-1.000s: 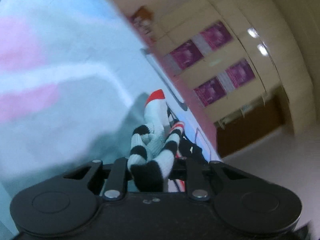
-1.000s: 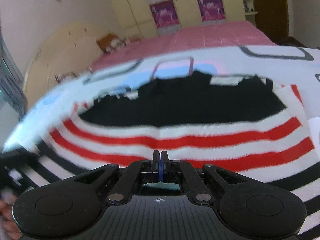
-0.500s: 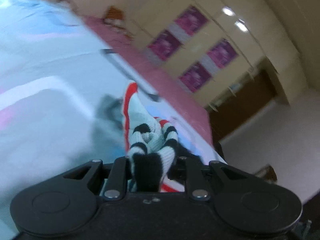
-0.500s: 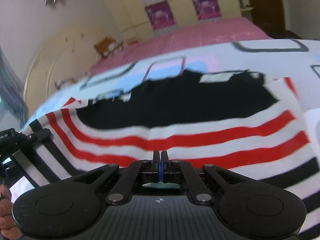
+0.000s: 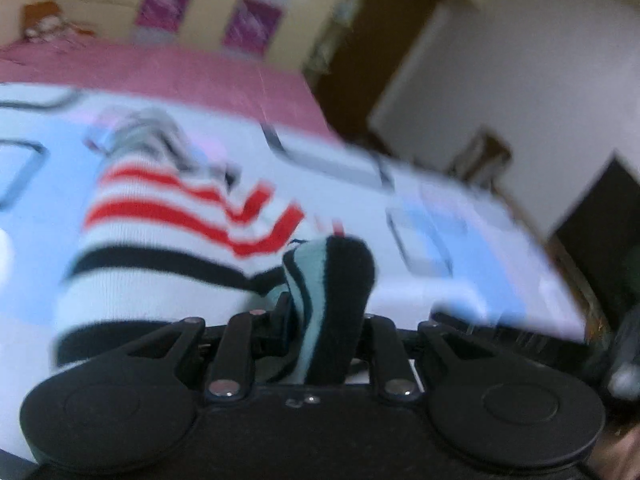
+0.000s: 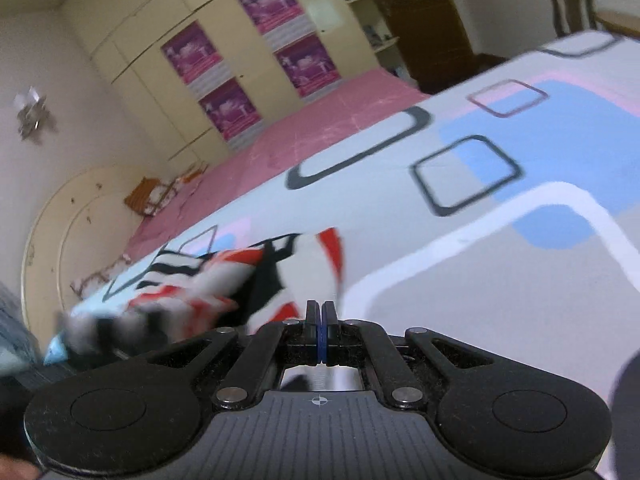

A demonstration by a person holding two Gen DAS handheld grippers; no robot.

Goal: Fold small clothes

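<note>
A small knit sweater (image 5: pixel 160 232) with red, black and white stripes lies bunched on the patterned bedsheet (image 5: pixel 440 224). My left gripper (image 5: pixel 316 320) is shut on a black-and-white striped edge of it, which sticks up between the fingers. In the right wrist view the sweater (image 6: pixel 248 280) is crumpled and blurred, ahead and to the left. My right gripper (image 6: pixel 322 312) has its jaws pressed together, with white fabric showing just under the tips; whether it holds any cloth I cannot tell.
The sheet (image 6: pixel 500 216) has blue, pink and grey shapes and covers the bed. A pink bedspread (image 6: pixel 304 136) lies beyond it. Cream wardrobes with purple panels (image 6: pixel 240 80) stand behind. A brown door (image 5: pixel 360 52) is at the right.
The sweater, spread flat before the right gripper a second ago, is now bunched up to its left. The left gripper swung round with the striped edge still in it.
</note>
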